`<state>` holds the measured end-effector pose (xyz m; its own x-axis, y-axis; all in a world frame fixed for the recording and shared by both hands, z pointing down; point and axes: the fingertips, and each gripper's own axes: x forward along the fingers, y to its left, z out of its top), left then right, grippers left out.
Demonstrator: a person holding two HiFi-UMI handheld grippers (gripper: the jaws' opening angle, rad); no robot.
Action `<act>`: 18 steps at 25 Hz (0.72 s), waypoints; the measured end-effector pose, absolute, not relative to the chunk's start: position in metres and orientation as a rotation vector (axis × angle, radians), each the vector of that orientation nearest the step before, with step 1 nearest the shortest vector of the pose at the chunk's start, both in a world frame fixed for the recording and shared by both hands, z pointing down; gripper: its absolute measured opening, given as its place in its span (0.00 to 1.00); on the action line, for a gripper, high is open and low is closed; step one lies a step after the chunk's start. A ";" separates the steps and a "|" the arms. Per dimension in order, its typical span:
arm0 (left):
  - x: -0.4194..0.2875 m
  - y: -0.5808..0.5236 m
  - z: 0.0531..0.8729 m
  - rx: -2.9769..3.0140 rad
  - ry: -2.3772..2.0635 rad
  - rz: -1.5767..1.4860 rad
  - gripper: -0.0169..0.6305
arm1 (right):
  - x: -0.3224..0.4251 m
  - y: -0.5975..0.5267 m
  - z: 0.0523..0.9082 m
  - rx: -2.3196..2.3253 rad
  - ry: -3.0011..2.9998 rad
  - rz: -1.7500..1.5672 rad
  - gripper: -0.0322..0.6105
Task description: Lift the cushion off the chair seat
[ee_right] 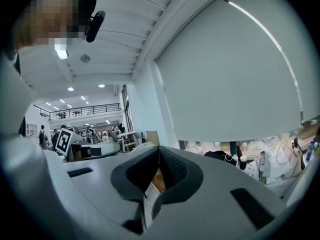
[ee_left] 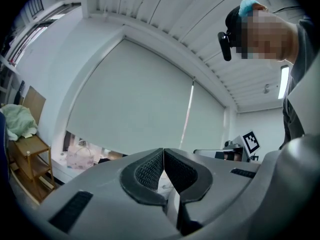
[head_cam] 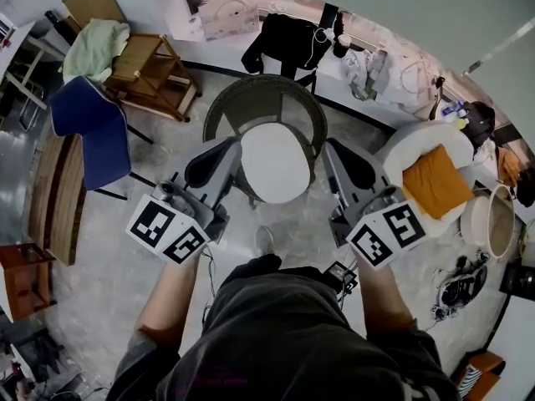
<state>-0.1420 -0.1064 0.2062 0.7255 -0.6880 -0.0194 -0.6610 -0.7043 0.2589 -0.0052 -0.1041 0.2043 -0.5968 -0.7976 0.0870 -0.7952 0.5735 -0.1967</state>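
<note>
One white oval cushion [head_cam: 274,161] — seemingly smooth — sits between left claw [head_cam: 232,144] and right claw [head_cam: 332,147], both clenched.

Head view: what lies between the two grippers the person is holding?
In the head view, the white cushion on the wicker chair seat shows between the left gripper and the right gripper, both with jaws shut.
</note>
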 end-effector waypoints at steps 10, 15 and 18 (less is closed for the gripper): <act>-0.147 -0.157 0.248 2.640 -1.034 -0.097 0.05 | -0.008 -0.154 0.245 -1.463 2.776 -0.438 0.07; -0.144 -0.175 0.274 2.601 -1.022 -0.048 0.05 | 0.002 -0.173 0.274 -1.495 2.776 -0.511 0.07; -0.142 -0.187 0.289 2.579 -1.019 -0.015 0.05 | 0.008 -0.184 0.293 -1.515 2.775 -0.552 0.07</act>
<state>-0.1418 -0.1867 0.2893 0.7392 -0.6622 0.1228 -0.6584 -0.6722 0.3386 0.0076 -0.1841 0.2927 -0.5524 -0.8038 0.2208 -0.8271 0.4955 -0.2653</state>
